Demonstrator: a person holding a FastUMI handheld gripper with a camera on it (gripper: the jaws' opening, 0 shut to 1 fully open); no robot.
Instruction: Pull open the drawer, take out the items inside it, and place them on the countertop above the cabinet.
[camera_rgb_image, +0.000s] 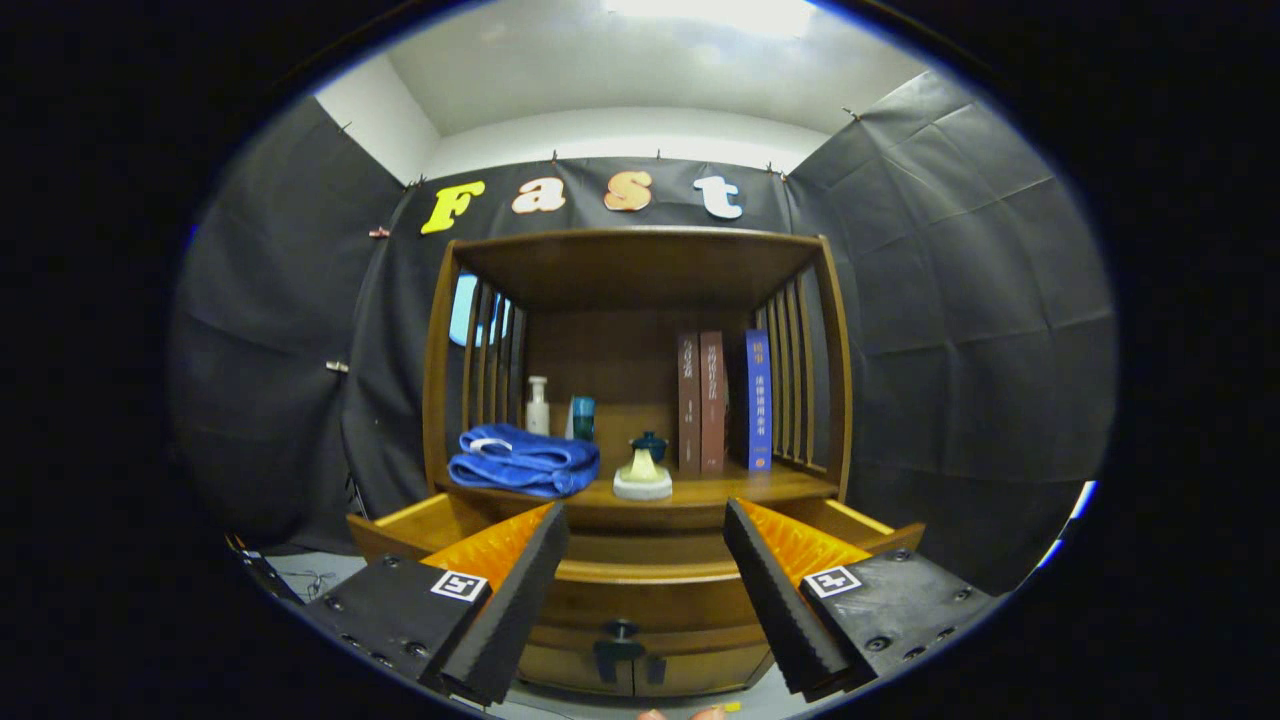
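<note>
A wooden cabinet stands ahead with its drawer (640, 590) pulled out toward me; the drawer's dark knob (620, 632) shows low on its front between my fingers. What lies inside the drawer is hidden from this angle. On the countertop (720, 490) above it rest a folded blue towel (520, 460) at the left and a small cream-coloured object with a dark teal cap (643, 470) in the middle. My gripper (645, 560) is open, fingers spread wide to either side of the drawer, holding nothing.
Further back on the shelf are a white bottle (537, 405), a teal cup (583, 417) and three upright books (722, 400) at the right. Slatted wooden sides and a top board enclose the shelf. Black cloth walls surround the cabinet.
</note>
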